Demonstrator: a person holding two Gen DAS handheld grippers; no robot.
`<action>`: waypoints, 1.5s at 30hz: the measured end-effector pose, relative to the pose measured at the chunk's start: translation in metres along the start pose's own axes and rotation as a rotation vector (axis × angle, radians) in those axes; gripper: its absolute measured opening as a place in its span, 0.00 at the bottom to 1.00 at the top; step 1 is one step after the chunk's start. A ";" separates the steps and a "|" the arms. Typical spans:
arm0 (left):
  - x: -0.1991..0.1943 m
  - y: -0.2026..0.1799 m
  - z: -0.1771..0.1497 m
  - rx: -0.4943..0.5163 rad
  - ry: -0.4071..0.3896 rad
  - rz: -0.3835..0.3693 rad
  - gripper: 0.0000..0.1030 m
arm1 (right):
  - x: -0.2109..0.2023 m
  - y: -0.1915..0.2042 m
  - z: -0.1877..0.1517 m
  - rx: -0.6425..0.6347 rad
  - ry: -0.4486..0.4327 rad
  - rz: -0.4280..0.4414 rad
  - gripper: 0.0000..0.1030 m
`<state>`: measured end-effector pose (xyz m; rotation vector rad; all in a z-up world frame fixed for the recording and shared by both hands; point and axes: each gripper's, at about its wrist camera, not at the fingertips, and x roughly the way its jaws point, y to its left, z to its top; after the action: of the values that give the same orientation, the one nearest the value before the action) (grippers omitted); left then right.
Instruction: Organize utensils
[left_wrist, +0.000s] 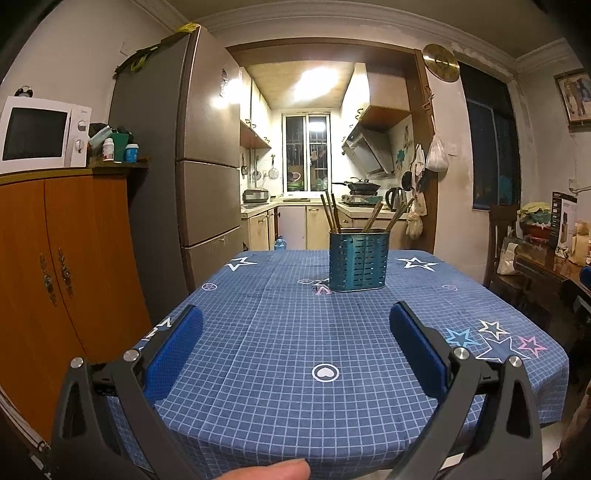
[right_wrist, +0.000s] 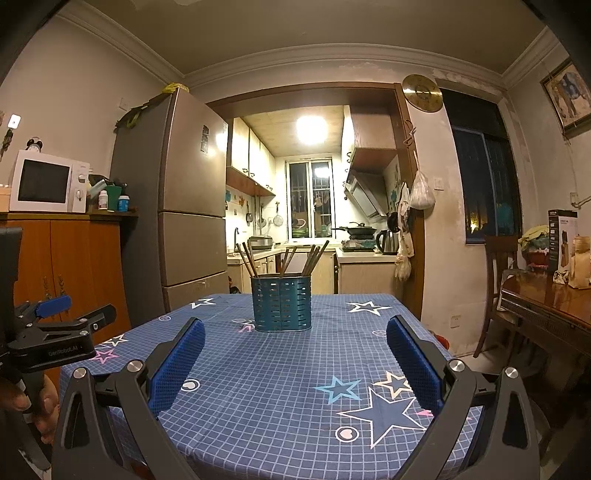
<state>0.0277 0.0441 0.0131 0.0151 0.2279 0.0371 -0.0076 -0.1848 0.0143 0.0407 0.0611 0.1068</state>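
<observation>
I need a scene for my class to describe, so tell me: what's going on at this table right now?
A person holds a hand-held gripper in each hand above a table with a blue checked cloth. Both the left hand-held gripper and the right hand-held gripper are open and grip nothing. Ahead of them stands a blue holder with chopsticks upright in it. No loose utensils show on the cloth, so the chopsticks seem already sorted.

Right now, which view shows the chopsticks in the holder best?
The right wrist view: the chopsticks fan out in three clusters above the blue holder. The left wrist view shows them too, against darker cabinets.
</observation>
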 end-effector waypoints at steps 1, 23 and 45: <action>0.000 0.000 0.000 0.000 -0.002 -0.001 0.95 | 0.000 0.000 0.000 0.002 0.000 -0.001 0.95; 0.001 -0.003 0.002 -0.002 -0.005 0.004 0.95 | -0.001 -0.001 0.000 -0.002 -0.003 0.002 0.95; 0.004 -0.006 0.000 0.002 -0.001 0.004 0.95 | 0.002 -0.003 0.001 -0.002 -0.001 0.006 0.95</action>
<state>0.0316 0.0383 0.0118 0.0174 0.2264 0.0410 -0.0058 -0.1872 0.0154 0.0385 0.0603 0.1130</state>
